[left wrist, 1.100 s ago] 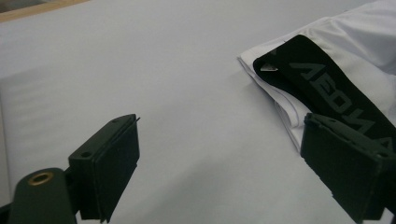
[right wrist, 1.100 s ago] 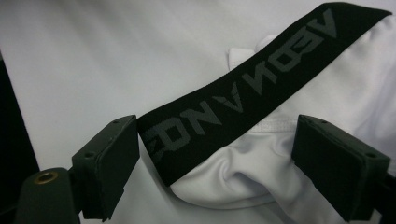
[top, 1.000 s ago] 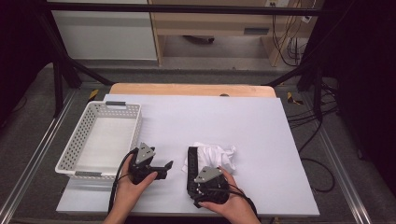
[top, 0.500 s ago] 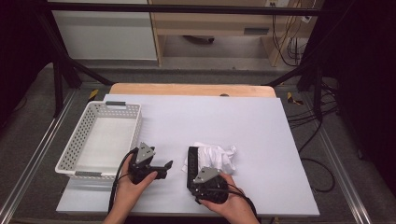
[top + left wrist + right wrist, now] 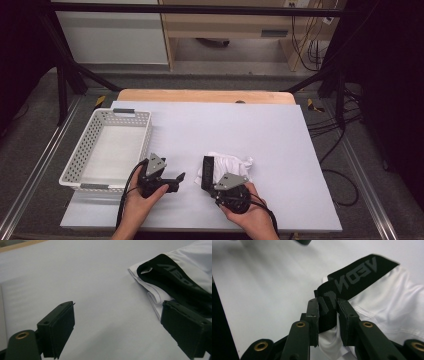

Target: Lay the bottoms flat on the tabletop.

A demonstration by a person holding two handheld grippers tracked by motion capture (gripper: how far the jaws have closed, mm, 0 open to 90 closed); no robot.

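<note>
Basket (image 5: 90,150) sits far left, likely the drop spot. Left gripper (image 5: 176,179) hovers near-centre, jaws wide open, aimed at the underwear (image 5: 235,164). Right gripper (image 5: 327,315) pinches its black waistband (image 5: 354,275) to lift.

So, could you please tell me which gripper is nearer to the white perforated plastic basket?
Left. The left gripper sits just beside the white perforated plastic basket's near right corner, jaws open. The right gripper is farther right, shut on the white garment's black waistband.

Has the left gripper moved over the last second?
No. The left gripper sits at the same spot beside the white basket's near right corner.
</note>
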